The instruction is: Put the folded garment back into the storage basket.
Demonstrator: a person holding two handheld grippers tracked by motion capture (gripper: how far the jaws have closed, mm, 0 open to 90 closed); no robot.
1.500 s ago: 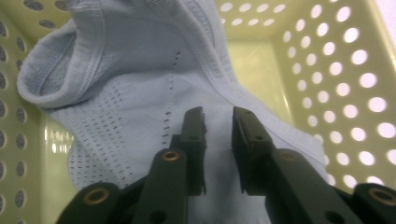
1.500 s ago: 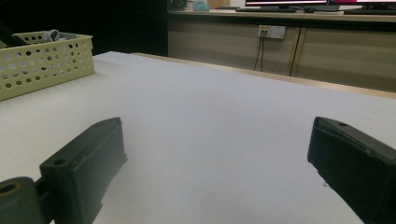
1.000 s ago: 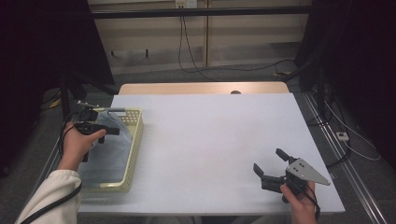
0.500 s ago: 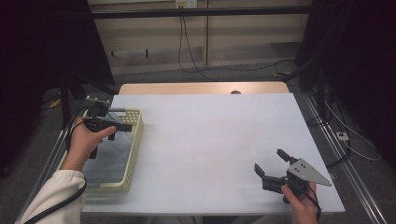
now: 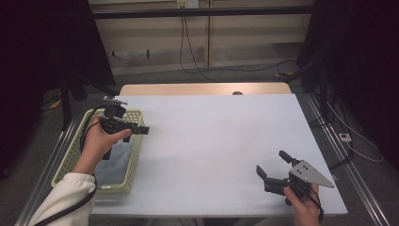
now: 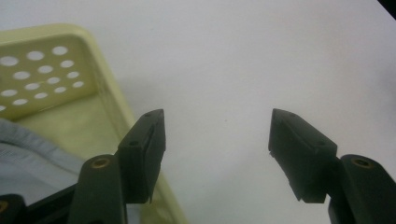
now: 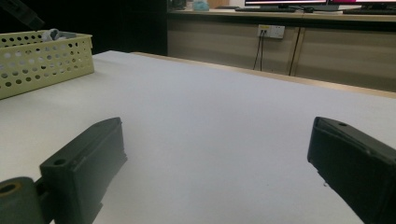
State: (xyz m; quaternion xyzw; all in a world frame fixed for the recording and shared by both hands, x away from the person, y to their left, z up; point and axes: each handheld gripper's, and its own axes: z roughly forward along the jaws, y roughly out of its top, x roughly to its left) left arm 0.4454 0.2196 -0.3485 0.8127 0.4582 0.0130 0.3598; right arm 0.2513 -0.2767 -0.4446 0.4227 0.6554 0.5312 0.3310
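Grey cloth (image 5: pixel 118 159) lies folded inside the pale yellow perforated basket (image 5: pixel 137 147) at the left edge of the white tabletop (image 5: pixel 216 141). Left claw (image 5: pixel 143 130) hangs over the basket's right rim, pointing out across the tabletop; its jaws have just been opening and stand apart with nothing between them. Right claw (image 5: pixel 272 169) sits low near the front right corner, well apart from the basket, jaws spread wide and empty.

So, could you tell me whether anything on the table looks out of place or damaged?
Nothing stands out. The basket sits square at the table's left edge with a grey-blue cloth lying inside it, no spill or damage. Both tools, left and right, are open and hold nothing.
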